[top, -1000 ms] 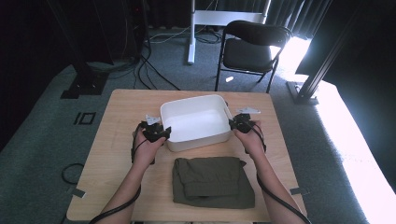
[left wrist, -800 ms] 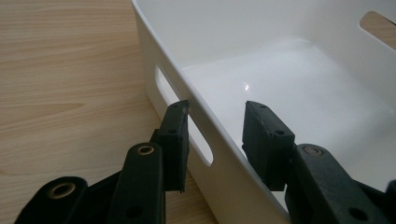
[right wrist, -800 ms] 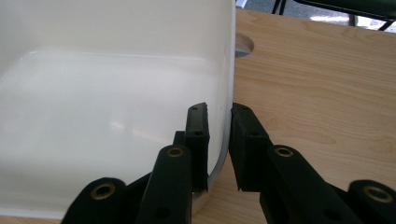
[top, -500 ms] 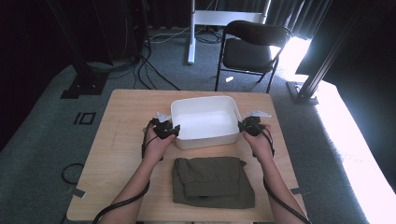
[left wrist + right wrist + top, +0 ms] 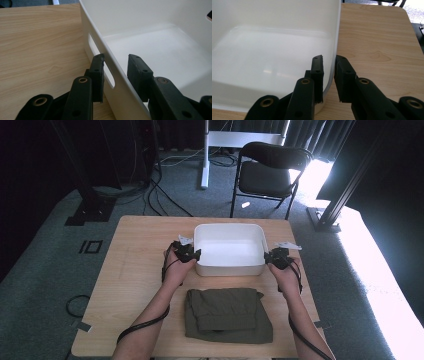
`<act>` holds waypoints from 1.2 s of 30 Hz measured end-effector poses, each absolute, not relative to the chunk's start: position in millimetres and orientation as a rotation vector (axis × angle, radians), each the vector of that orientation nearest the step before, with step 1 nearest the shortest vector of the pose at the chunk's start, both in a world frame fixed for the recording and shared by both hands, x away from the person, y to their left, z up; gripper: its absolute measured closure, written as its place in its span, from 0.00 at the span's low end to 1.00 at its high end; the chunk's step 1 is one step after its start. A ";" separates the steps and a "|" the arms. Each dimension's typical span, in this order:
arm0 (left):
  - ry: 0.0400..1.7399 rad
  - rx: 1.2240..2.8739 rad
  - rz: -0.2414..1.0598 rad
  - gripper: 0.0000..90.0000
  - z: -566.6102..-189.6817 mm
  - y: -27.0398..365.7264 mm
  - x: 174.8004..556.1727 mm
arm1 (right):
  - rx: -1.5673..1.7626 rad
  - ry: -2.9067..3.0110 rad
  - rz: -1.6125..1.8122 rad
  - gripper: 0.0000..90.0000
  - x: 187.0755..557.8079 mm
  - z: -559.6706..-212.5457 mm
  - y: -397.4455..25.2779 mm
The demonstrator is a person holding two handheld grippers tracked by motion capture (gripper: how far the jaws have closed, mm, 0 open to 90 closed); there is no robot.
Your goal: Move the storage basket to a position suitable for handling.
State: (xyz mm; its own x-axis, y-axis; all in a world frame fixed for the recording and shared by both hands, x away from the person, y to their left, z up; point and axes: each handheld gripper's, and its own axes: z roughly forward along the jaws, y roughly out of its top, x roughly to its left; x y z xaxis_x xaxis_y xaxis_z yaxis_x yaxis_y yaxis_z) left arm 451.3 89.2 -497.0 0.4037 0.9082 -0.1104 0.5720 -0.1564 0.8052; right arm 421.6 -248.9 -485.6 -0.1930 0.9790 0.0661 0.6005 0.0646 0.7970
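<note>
White plastic, the bin (image 5: 229,249) sits on the wooden table (image 5: 135,265) near its far edge, roughly midway between the left and right edges, and it holds nothing. A slot handle is cut into its left end wall.

At that left wall the left gripper (image 5: 115,67) straddles the rim: one jaw stands outside by the slot, the other inside the bin, with clear gaps to the wall on both sides, so its fingers are apart and not pressing. At the right wall the right gripper (image 5: 329,65) does the same with a narrower spread; its inner jaw lies close against the wall and the outer one just beside it, though whether either truly touches is hard to judge from this angle.

Nearer the front edge of the table, just clear of the bin, lies a folded olive-green garment (image 5: 227,314) between the person's forearms. Beyond the table a black folding chair (image 5: 269,172) stands on grey carpet.
</note>
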 end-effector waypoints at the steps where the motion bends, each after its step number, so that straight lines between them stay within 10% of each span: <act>1: 1.273 1.848 0.522 0.77 -497.0 87.4 452.6 | 1.581 1.833 0.991 0.86 420.1 -486.0 -251.7; 13: 1.248 1.854 0.503 0.76 -497.4 85.2 452.2 | 1.582 1.825 1.005 0.82 416.9 -486.8 -257.1; 19: 1.211 1.850 0.478 0.43 -494.0 85.2 448.8 | 1.435 1.811 1.061 0.54 419.2 -486.9 -259.5; 26: 1.189 1.857 0.455 0.32 -486.9 90.6 444.8 | 1.440 1.795 1.146 0.24 420.7 -483.4 -257.6; 36: 1.129 1.848 0.401 0.22 -471.2 103.6 422.4 | 1.434 1.789 1.196 0.17 418.8 -474.9 -251.0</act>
State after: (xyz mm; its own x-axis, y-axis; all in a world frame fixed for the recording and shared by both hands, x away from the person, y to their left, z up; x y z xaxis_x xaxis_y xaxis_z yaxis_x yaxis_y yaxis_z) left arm 422.4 103.6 -471.2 0.5291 0.8312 -0.1707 0.5373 -0.1725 0.8256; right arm 418.8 -251.0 -474.9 -0.2807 0.9535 0.1095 0.4653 0.0354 0.8845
